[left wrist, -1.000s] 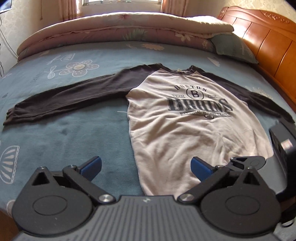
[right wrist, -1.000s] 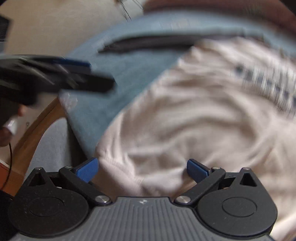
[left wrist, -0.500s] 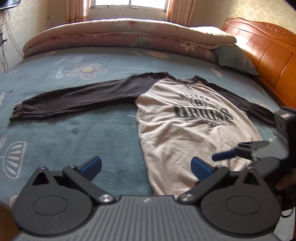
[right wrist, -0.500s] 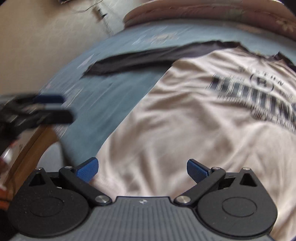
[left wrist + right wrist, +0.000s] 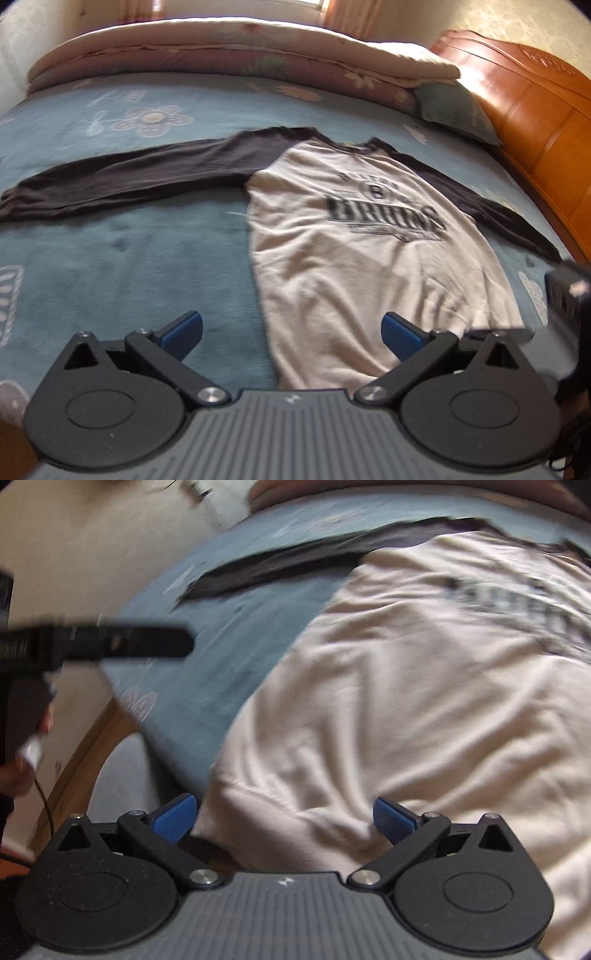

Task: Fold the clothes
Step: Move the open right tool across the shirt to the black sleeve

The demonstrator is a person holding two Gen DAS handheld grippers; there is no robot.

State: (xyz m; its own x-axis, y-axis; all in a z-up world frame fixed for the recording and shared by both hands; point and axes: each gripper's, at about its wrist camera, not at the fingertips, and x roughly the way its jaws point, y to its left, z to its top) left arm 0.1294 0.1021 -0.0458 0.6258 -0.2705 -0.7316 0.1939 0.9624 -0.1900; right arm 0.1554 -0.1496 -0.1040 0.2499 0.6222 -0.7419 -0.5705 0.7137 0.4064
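Looking across the left wrist view from the left edge, we've got the shirt (image 5: 354, 266) lying flat and face up on the blue bedspread (image 5: 129, 266). One dark sleeve (image 5: 122, 177) runs out to the far left of the frame, and the other sleeve (image 5: 491, 210) trails off to the right toward the wooden headboard (image 5: 535, 122).

It's thin, floppy knit, so we reckon it's light and will sag and bunch wherever we lift it. A pinch at the hem corners or the sleeve cuffs looks like the best hold. Our left gripper (image 5: 291, 330) hangs over the hem with its jaws spread wide and nothing in them.

Only that view shows the whole layout, plus the folded quilt (image 5: 240, 48) at the top. The right wrist view is blurry and close up, but it catches the wrinkled hem (image 5: 295, 812) sitting right between the right gripper (image 5: 282, 818) fingers, which are also apart and not clamping yet. It also shows the bed edge at lower left.
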